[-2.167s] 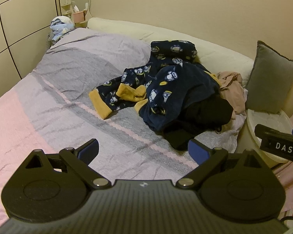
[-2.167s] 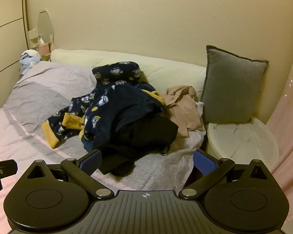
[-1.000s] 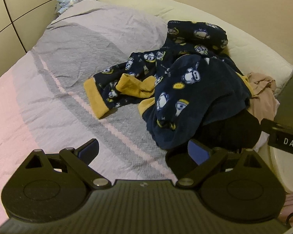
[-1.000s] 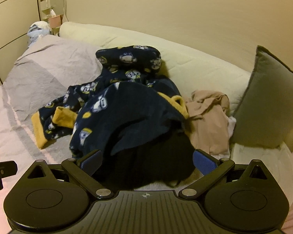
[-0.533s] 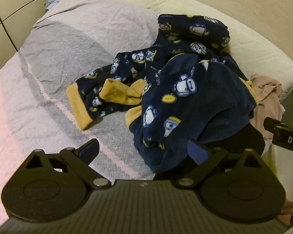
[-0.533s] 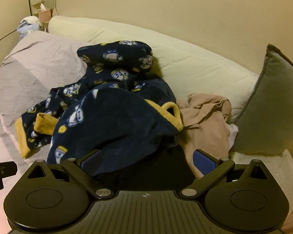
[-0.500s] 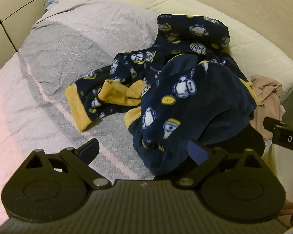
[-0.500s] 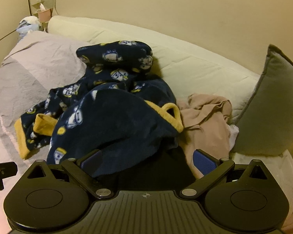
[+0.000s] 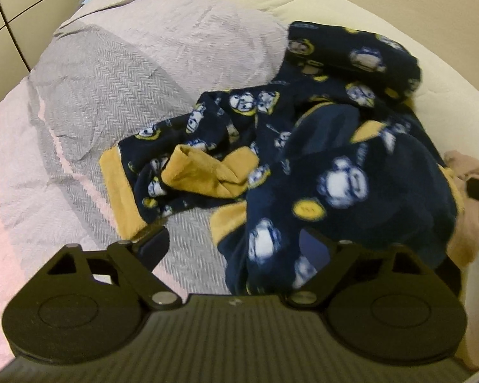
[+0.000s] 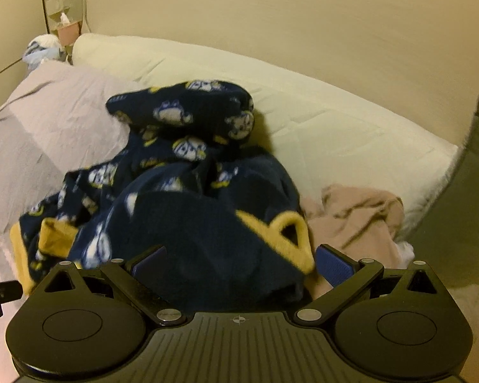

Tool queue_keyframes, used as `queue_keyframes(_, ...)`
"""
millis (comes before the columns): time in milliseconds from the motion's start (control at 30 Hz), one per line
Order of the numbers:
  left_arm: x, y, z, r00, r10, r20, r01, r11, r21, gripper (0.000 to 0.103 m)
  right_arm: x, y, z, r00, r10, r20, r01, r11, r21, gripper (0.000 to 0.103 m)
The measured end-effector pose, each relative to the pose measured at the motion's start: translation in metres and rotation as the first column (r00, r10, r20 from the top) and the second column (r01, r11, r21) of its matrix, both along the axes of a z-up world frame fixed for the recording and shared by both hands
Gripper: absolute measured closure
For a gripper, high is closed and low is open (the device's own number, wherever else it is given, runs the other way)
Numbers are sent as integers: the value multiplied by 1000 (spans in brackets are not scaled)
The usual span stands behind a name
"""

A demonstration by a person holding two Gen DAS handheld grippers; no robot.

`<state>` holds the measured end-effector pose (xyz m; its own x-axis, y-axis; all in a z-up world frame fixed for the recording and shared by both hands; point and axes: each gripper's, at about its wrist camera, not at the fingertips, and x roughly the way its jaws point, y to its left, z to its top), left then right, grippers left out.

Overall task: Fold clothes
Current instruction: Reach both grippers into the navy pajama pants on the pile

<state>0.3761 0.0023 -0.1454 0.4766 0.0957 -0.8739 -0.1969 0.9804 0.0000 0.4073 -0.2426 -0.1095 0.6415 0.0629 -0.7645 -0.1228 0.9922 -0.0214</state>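
Observation:
A crumpled navy fleece garment (image 9: 335,175) with a white-and-yellow print and yellow cuffs lies heaped on the bed. In the right wrist view the same fleece (image 10: 191,198) shows a yellow collar edge. My left gripper (image 9: 234,245) hovers low over its near hem. The jaws are closing, with the hem's edge between the fingers, and the pads are not pressing on it. My right gripper (image 10: 241,263) stands open just above the fleece by the collar. A beige garment (image 10: 351,220) lies bunched to the right of the fleece.
The grey and pink bedcover (image 9: 95,95) stretches away to the left. A cream padded bolster (image 10: 303,121) runs along the wall behind the pile. A grey cushion (image 10: 463,191) leans at the right. Light blue cloth (image 10: 38,52) sits at the far corner.
Both grippers have come forward and lower toward the pile, so the fleece now fills more of each view. The left fingers stand a little closer together than before.

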Motion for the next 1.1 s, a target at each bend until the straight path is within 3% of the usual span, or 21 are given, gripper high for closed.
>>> queue_keyframes(500,98,42,-83,999,52,14,-52,997,51,20,118,21,-42,996,82,40,-80,996,-32,9)
queue_keyframes(900,143,91,-172,988,155,15,-155,984,83,21,138,17,-73,999,48,-13,-49,998,-32,8)
queue_keyframes(933,147,96,-179,986,168,7,-168,984,64,30,137,15,-73,999,40,-18,-41,999,-30,9)
queue_keyframes(967,148,101,-185,983,182,-3,-182,983,39,80,136,14,-74,999,33,-23,-33,999,-29,9)
queue_keyframes(1000,148,106,-190,978,210,-12,-210,978,22,93,135,13,-73,999,27,-28,-28,999,-29,9)
queue_keyframes(1100,118,125,-177,940,335,68,-330,941,-76,94,131,15,-68,999,22,-29,-24,999,-42,9)
